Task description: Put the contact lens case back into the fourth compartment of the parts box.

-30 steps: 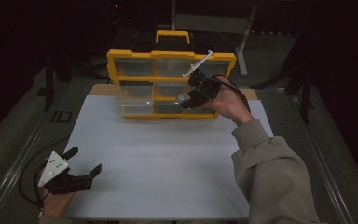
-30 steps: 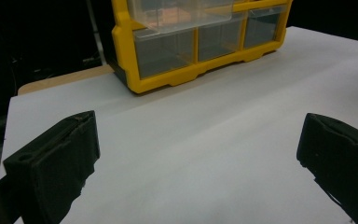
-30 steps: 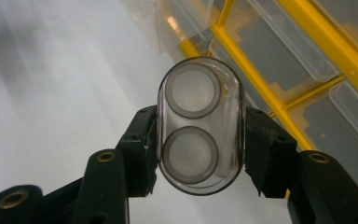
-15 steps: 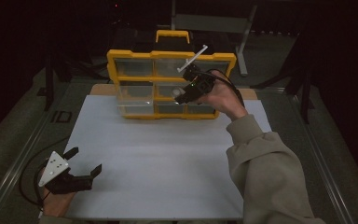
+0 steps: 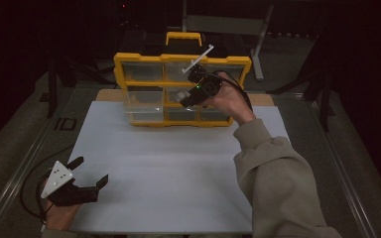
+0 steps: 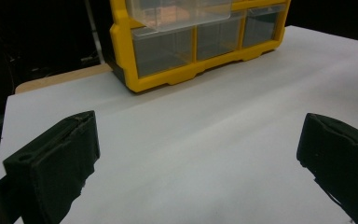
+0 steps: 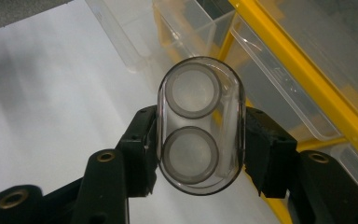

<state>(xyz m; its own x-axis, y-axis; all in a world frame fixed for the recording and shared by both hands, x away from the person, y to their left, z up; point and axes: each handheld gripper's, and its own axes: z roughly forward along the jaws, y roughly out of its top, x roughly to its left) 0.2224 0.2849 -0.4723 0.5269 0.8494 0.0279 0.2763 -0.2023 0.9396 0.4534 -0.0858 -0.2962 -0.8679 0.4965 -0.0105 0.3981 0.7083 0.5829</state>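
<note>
A yellow drawer organizer (image 5: 178, 58) with clear plastic drawers stands at the far side of the white sheet (image 5: 168, 163). My right gripper (image 5: 186, 99) hovers in front of its middle drawers, shut on a clear oval case (image 7: 200, 126) that holds two round grey discs. One black jaw presses on each long side of the case. In the right gripper view, open clear drawers (image 7: 186, 23) lie just beyond the case. My left gripper (image 5: 92, 171) rests at the near left of the sheet, open and holding nothing, and it faces the organizer (image 6: 191, 70).
The left-middle drawer (image 5: 144, 99) stands pulled out over the sheet. A tan board edge (image 5: 263, 99) shows beside the organizer. Metal table rails (image 5: 25, 163) run along both sides. A dark stand (image 5: 258, 44) rises behind the organizer.
My right gripper has drifted a little to the left across the organizer's front with the clear case still in its jaws. The left gripper has stayed put.
</note>
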